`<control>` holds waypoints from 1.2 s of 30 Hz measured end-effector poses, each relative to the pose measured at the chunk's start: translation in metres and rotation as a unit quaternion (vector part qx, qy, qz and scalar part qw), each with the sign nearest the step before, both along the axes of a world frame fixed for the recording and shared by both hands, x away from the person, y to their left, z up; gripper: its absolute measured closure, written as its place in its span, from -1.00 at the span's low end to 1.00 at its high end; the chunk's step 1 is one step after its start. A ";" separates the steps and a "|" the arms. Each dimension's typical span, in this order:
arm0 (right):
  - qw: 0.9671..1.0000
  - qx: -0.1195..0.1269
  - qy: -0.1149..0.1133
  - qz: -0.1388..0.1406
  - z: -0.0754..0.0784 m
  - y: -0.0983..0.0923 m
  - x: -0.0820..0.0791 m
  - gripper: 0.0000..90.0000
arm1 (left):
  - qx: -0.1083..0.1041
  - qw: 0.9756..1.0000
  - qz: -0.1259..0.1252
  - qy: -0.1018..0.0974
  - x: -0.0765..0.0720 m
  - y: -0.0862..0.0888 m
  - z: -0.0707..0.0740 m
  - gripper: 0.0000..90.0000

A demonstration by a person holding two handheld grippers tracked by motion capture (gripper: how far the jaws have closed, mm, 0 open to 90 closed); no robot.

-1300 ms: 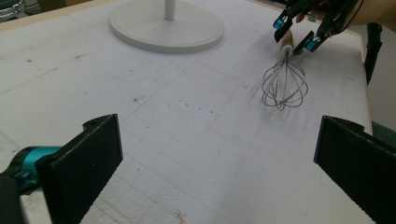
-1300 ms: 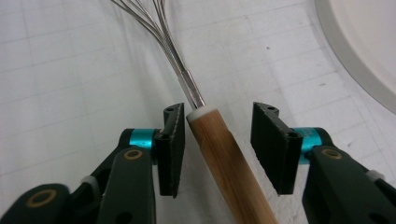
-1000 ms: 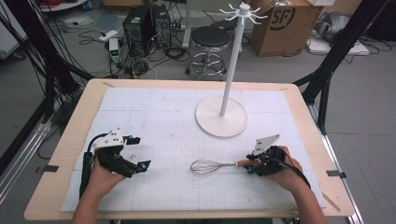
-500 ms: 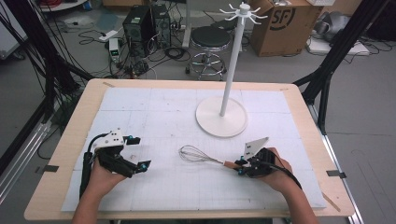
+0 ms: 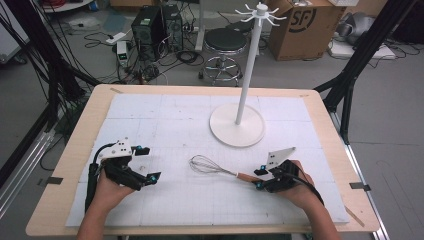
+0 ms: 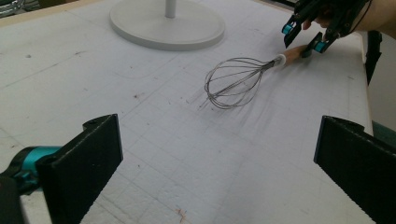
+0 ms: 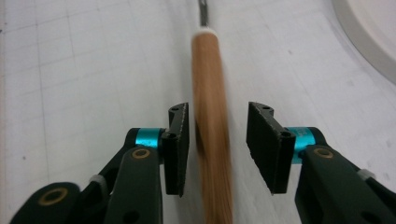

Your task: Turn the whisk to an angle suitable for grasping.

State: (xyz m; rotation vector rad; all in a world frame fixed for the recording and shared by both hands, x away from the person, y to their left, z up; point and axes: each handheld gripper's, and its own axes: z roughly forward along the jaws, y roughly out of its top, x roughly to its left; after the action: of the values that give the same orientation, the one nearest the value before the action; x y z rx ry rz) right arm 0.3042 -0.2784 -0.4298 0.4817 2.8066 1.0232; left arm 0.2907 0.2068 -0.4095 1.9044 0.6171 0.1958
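A wire whisk (image 5: 204,165) with a wooden handle (image 5: 245,176) lies flat on the white mat, in front of the white hook stand (image 5: 236,132). My right gripper (image 5: 258,179) straddles the end of the handle (image 7: 212,130). Its jaws have just been opening, and a gap shows on each side of the handle, so it is open. My left gripper (image 5: 150,163) rests on the mat at the left, open wide (image 6: 217,158) with nothing between its jaws. It looks toward the whisk (image 6: 233,84) and the right gripper (image 6: 303,37) beyond it.
The stand's round base (image 6: 168,25) sits at the middle back of the mat, its pole (image 5: 248,75) rising to a ring of hooks. The wooden table edge (image 5: 70,165) frames the mat. A stool, boxes and cables stand on the floor behind.
The right gripper dragged the whisk to the left and a little farther back, then its jaws parted off the handle. The left hand stayed still.
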 end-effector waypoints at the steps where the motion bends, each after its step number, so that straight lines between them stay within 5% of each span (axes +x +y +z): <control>1: 1.000 0.008 0.007 -0.008 -0.003 -0.007 -0.003 0.30 | 0.000 1.000 -0.001 0.002 0.000 0.000 0.000 -0.96; 6: 1.000 0.003 0.008 -0.011 -0.008 -0.011 -0.005 0.33 | 0.001 1.000 0.001 0.002 0.000 -0.001 -0.001 -0.96; 10: 1.000 -0.006 0.002 0.004 -0.008 -0.002 -0.005 0.58 | 0.001 1.000 0.000 0.003 0.001 -0.001 -0.001 -0.96; 16: 1.000 -0.016 -0.006 0.016 -0.008 0.010 -0.004 0.60 | -0.001 1.000 0.001 0.005 0.001 -0.001 -0.002 -0.96; 36: 0.995 -0.030 -0.017 0.092 -0.006 0.087 0.004 0.60 | -0.001 1.000 0.002 0.002 0.000 0.000 0.000 -0.96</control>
State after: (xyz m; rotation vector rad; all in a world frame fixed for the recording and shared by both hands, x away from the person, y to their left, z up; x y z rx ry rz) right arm 0.3082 -0.1911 -0.4358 0.2005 2.8845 0.9635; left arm 0.2907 0.2066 -0.4100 1.9028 0.6235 0.1926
